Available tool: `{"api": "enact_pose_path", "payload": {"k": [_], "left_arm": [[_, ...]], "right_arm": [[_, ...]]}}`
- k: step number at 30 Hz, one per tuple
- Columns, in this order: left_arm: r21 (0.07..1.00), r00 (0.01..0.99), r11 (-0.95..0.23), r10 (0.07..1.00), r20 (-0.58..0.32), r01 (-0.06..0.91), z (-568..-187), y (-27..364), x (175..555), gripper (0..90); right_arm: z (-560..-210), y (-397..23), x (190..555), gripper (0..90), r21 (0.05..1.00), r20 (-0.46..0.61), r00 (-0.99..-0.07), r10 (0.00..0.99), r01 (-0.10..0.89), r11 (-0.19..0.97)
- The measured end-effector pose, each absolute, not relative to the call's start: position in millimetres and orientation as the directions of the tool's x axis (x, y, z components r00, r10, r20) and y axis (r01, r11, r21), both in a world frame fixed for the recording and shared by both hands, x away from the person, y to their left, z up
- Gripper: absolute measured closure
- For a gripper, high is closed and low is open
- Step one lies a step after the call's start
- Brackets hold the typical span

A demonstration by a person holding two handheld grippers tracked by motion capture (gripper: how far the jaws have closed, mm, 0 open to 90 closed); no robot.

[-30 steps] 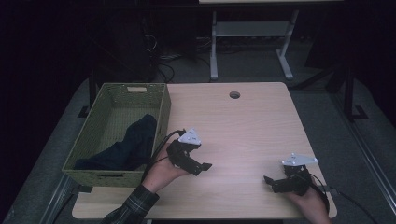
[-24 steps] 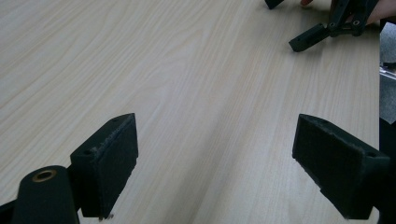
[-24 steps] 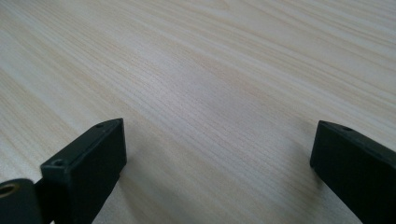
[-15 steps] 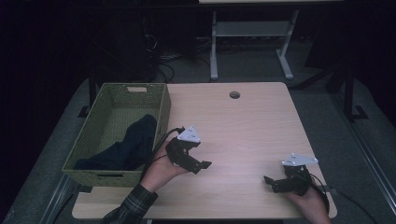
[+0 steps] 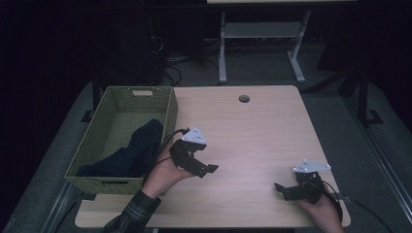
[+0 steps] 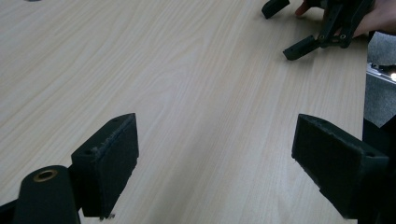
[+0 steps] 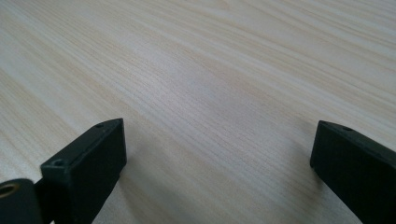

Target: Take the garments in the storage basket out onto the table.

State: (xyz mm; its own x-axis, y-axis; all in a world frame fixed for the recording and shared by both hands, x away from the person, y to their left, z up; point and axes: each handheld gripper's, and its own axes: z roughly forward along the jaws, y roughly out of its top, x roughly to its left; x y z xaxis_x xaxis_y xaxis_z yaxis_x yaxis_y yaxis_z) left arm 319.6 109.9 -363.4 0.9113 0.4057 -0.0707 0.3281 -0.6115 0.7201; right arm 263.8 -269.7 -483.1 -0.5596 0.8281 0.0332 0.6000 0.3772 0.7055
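Barely any movement is seen since a second ago: the left gripper (image 5: 206, 171) has been shifted only a touch, and the right gripper (image 5: 284, 191) is held exactly where it was. Nearest the person, at the table's near right corner, the right gripper is kept low over the wooden table (image 5: 257, 136), gripped by the right hand (image 5: 323, 206), its grey three-cornered plate on top; its jaws are spread wide, and in the right gripper view (image 7: 217, 158) nothing but bare wood grain is seen between them. A little farther in and to the left, the left gripper is held by the left hand (image 5: 163, 172), a plaid sleeve (image 5: 133, 213) being seen at the wrist; its jaws too are set wide apart and empty, as the left gripper view (image 6: 215, 154) confirms, with the right gripper (image 6: 292, 28) caught farther off across the boards. Just beside the left hand, at the table's left edge, a green woven basket (image 5: 170, 111) is seen, and a dark blue cloth (image 5: 131, 150) is found lying crumpled inside it. Farther back, a round cable hole (image 5: 244, 99) is noted in the tabletop, and beyond the table a white frame stand (image 5: 257, 34) is made out on the dark floor.
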Motion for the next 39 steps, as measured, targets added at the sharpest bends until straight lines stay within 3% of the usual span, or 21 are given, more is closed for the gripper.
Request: {"api": "enact_pose_path", "payload": {"k": [39], "left_arm": [[0.672, 0.887, -0.653, 0.462, -0.012, 0.349, -315, 138, 336, 14.5]], "right_arm": [[-483, -270, 264, 3.0, 0.706, 0.034, -0.559, 0.828, 0.6, 0.377]]}}
